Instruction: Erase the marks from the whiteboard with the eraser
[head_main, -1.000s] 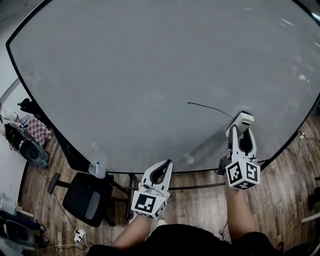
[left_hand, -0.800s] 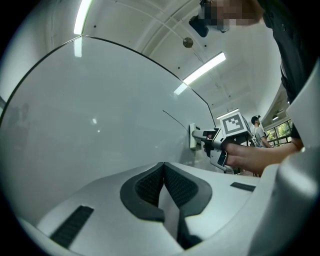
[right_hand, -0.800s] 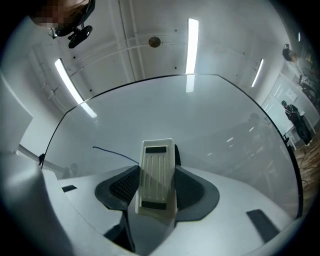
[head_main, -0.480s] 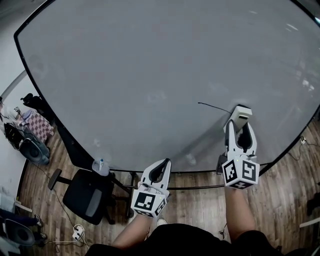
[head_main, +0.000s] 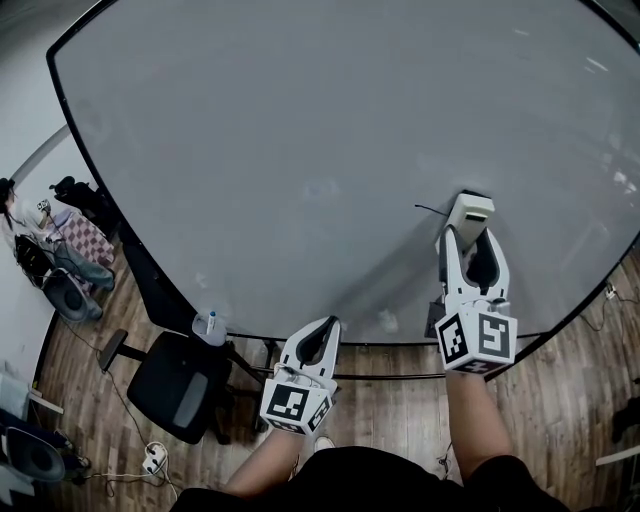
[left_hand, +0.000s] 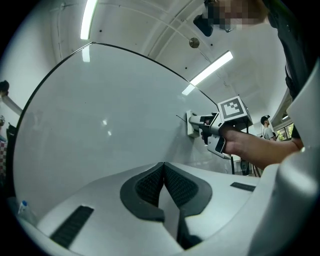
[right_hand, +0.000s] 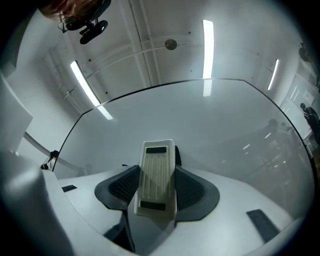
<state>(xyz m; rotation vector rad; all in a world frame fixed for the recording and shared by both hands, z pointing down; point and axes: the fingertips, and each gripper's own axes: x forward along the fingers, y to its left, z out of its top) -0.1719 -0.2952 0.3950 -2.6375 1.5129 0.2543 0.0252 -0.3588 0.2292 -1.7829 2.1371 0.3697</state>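
Observation:
The large whiteboard (head_main: 300, 150) fills the head view. A short black mark (head_main: 430, 210) remains on it, just left of the white eraser (head_main: 469, 213). My right gripper (head_main: 467, 236) is shut on the eraser and presses it flat against the board. In the right gripper view the ribbed eraser (right_hand: 156, 180) sits between the dark pads, and a bit of the mark (right_hand: 125, 165) shows at its left. My left gripper (head_main: 330, 328) hangs below the board's bottom edge, shut and empty. The left gripper view shows the eraser (left_hand: 192, 124) on the board (left_hand: 100, 125).
A black office chair (head_main: 175, 385) stands below the board's lower left. A small bottle (head_main: 210, 323) sits at the board's bottom ledge. Bags (head_main: 60, 270) lie on the wooden floor (head_main: 580, 380) at the left, and a power strip (head_main: 152, 460) with cable lies near the chair.
My right gripper has slid the eraser leftward along the black line, and the visible line is now much shorter. The left gripper has stayed put.

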